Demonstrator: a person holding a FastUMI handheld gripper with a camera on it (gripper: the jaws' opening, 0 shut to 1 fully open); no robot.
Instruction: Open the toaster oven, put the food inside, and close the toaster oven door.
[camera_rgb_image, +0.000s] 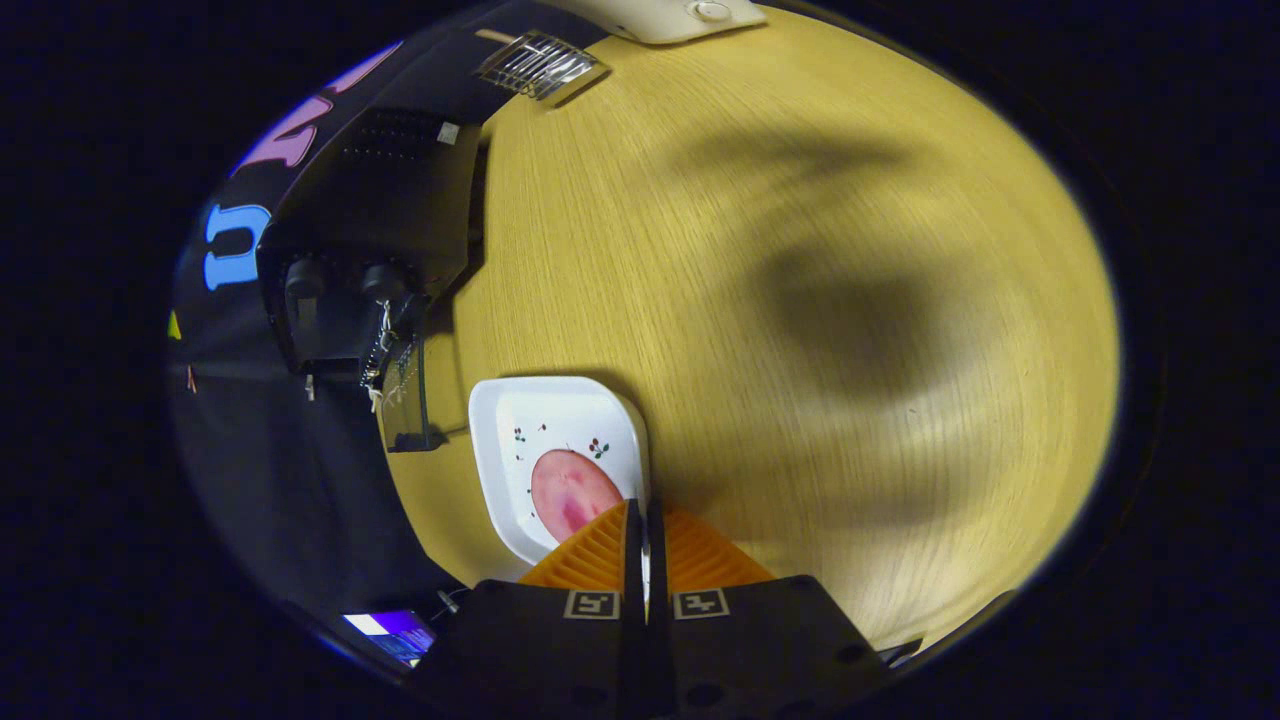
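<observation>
Open tabletop (800, 300) ahead — toaster oven (370, 250), plate (500, 420) alongside

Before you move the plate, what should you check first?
1. Grip: ok. The gripper is shut on the rim of the plate.
2. Food on the plate: ok. It lies just ahead of the fingers.
3. Door of the toaster oven: ok. The glass door looks open.
4. Plate close to the oven: ok. It sits on the table right beside the door.
5. Room inside the oven: cannot tell, too dark.
</observation>
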